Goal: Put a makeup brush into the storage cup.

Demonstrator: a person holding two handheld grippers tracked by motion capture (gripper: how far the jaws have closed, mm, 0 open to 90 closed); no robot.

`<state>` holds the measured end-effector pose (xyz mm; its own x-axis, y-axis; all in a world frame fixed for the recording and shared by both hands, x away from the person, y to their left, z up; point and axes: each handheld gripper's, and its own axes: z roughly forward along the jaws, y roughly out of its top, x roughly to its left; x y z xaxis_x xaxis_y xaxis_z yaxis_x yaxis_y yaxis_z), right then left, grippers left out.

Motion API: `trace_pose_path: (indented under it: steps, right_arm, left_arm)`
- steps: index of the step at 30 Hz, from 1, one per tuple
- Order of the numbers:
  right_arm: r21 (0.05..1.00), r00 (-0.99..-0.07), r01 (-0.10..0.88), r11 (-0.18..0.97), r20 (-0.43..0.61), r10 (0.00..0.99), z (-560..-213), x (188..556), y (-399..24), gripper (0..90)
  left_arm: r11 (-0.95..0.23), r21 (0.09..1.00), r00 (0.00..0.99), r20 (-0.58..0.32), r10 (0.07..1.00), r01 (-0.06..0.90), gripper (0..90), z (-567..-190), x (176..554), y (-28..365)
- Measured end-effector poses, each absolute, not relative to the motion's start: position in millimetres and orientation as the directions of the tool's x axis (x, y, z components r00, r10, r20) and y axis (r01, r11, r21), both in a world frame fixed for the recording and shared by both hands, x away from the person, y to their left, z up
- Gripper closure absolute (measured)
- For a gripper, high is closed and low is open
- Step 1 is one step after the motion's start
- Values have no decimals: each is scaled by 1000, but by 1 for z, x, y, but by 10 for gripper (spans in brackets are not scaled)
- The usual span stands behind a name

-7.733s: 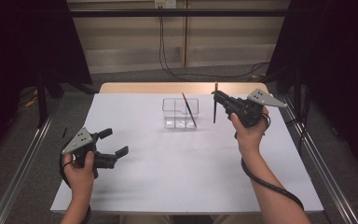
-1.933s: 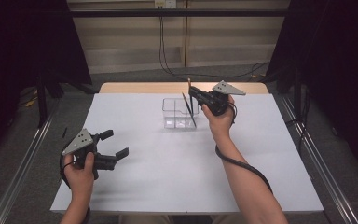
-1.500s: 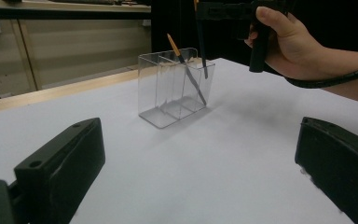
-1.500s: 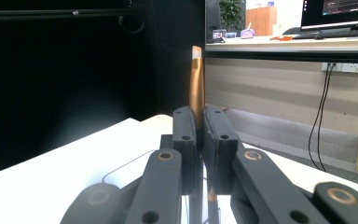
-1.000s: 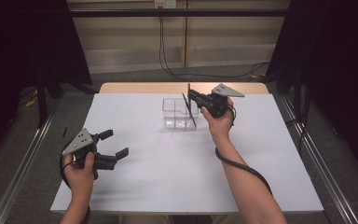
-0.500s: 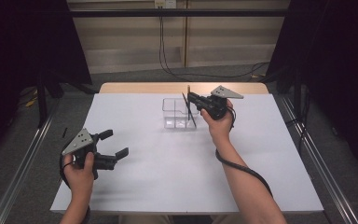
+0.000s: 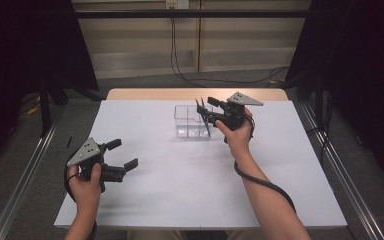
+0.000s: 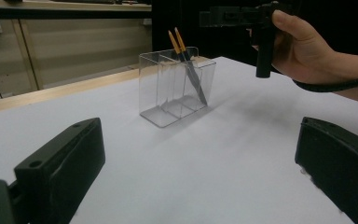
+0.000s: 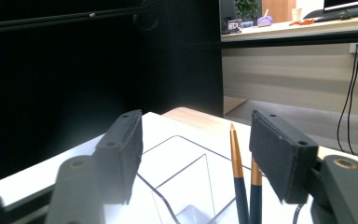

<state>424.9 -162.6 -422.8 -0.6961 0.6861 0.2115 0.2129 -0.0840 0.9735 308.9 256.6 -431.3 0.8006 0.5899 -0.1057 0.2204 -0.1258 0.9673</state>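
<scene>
Your right gripper (image 7: 203, 111), jaws wide, hovers over two pencils (image 8: 189, 70) leaning in the clear organizer (image 7: 192, 121). Your left gripper (image 7: 123, 155) gapes above the worktop (image 7: 190, 185).

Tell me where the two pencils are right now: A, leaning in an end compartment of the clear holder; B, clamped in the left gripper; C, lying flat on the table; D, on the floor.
A: both pencils lean together inside an end section of the clear holder, tips up.
</scene>
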Motion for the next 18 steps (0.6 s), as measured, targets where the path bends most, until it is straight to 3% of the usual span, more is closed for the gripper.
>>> trace_pose_path:
  steps: [18]
  right_arm:
    - [979,-706,202,-40,174,686,-416,415,-174,202]
  left_arm:
    - [-128,967,795,-103,598,222,14,-433,308,262]
